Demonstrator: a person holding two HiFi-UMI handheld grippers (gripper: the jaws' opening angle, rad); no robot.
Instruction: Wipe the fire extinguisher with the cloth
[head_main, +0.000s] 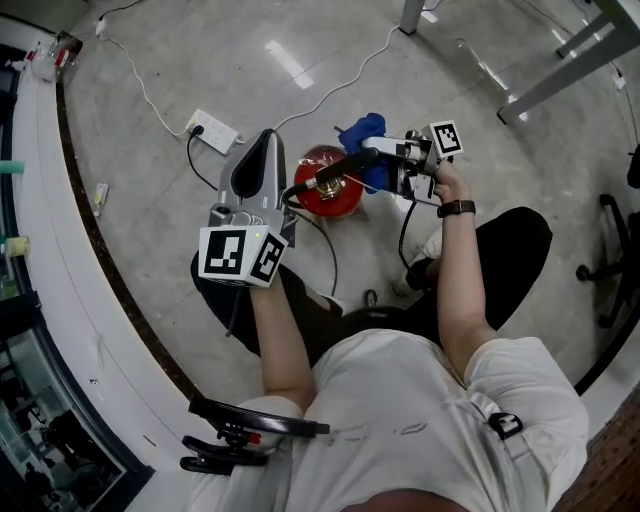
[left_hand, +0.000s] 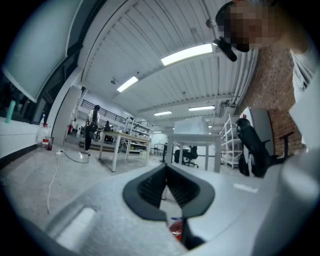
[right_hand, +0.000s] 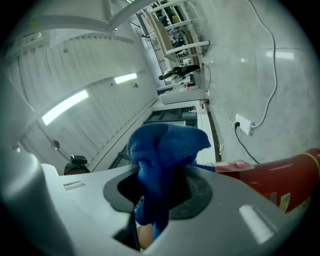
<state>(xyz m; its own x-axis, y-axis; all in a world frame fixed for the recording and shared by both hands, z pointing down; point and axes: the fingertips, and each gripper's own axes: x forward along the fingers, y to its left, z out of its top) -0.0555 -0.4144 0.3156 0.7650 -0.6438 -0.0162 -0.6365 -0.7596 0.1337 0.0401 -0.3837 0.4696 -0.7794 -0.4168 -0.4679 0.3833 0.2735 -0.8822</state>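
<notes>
Wiping looks barely begun.
Right gripper (head_main: 398, 158) clamps cloth (head_main: 364, 129) at extinguisher's (head_main: 322, 193) far-right side; left gripper (head_main: 264, 148) closed, empty, near its left. Most of the body probably still unwiped.

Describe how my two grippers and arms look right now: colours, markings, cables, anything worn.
The left gripper is grey with black ribbed jaw pads and carries a cube of black-and-white square markers. The right gripper looks alike, with its own marker cube and a black cable hanging below. A black wristband is on the right wrist; the white shirt has short sleeves.
</notes>
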